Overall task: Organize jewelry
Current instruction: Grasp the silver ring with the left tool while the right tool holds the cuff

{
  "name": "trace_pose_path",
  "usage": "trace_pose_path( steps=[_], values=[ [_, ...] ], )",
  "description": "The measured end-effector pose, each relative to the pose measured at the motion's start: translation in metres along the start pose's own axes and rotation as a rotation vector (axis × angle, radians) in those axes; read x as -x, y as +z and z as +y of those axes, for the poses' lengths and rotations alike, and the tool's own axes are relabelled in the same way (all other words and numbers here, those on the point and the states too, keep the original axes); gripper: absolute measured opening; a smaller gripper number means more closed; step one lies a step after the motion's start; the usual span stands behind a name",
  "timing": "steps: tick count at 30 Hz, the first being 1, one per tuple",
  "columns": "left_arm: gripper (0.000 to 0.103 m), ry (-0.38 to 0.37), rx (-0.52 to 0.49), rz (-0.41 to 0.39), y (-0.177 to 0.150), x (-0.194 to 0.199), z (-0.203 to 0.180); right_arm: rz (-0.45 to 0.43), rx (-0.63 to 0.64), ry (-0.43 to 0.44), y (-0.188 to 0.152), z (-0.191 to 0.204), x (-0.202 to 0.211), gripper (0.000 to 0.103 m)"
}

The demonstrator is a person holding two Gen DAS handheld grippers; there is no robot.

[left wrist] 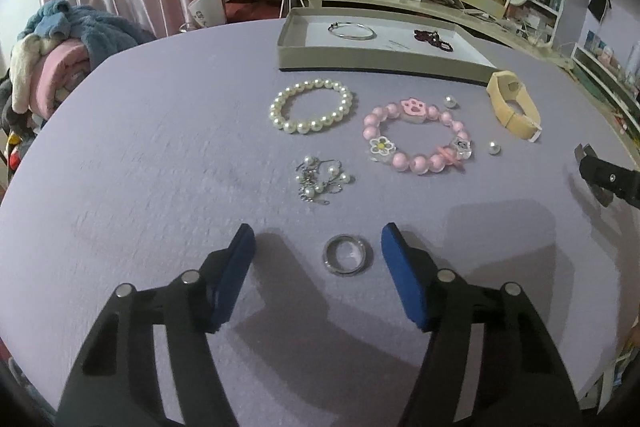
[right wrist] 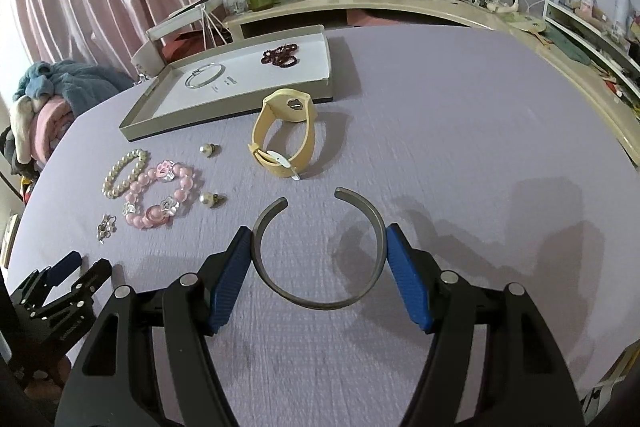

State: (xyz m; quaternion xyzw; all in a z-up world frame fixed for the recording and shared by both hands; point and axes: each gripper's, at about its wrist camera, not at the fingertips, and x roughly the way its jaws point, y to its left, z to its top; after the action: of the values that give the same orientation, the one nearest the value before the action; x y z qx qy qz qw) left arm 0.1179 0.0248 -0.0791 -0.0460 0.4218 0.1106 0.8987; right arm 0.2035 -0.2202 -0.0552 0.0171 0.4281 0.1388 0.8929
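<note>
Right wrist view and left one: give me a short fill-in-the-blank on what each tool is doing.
1. The right tool is closed on the open grey ____.
2. Between the left tool's fingers lies a silver ____, untouched.
3. The tray holds a silver bangle and a dark ____ bracelet.

Missing: cuff bracelet; ring; red

Right gripper: blue fingers press both sides of an open grey bangle lying on the purple table. Yellow watch stands beyond it, near the tray holding two bracelets.
</note>
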Motion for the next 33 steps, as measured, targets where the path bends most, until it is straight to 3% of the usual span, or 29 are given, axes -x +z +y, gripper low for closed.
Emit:
trace_pose_path(
  steps=[6, 10, 12, 14, 28, 30, 32, 33],
  values=[
    [0.043, -0.026, -0.026, -0.008, 0.003, 0.000, -0.010, 0.002, -0.001, 0.008, -0.001, 0.001, 0.002, 0.069],
    [0.018, -0.056, -0.027, -0.009, 0.005, -0.001, -0.013, 0.004, -0.003, 0.012, 0.000, 0.002, 0.003, 0.069],
    [0.017, -0.067, -0.022, -0.008, 0.006, -0.001, -0.011, 0.003, -0.004, 0.017, 0.000, 0.003, 0.004, 0.069],
    [0.001, -0.079, -0.018, -0.002, 0.005, -0.001, -0.010, 0.002, -0.001, 0.020, 0.000, 0.005, 0.005, 0.069],
    [0.002, -0.109, 0.018, -0.015, -0.001, 0.005, 0.007, -0.002, 0.016, 0.056, 0.001, 0.014, 0.008, 0.069],
    [0.010, -0.119, 0.029, -0.027, -0.002, 0.009, 0.009, -0.002, 0.014, 0.058, 0.000, 0.012, 0.008, 0.069],
    [0.035, -0.122, 0.037, -0.040, -0.004, 0.014, 0.011, 0.000, 0.011, 0.061, 0.000, 0.011, 0.008, 0.069],
    [0.038, -0.124, 0.038, -0.047, -0.004, 0.016, 0.011, 0.001, 0.010, 0.062, 0.000, 0.010, 0.007, 0.069]
  ],
)
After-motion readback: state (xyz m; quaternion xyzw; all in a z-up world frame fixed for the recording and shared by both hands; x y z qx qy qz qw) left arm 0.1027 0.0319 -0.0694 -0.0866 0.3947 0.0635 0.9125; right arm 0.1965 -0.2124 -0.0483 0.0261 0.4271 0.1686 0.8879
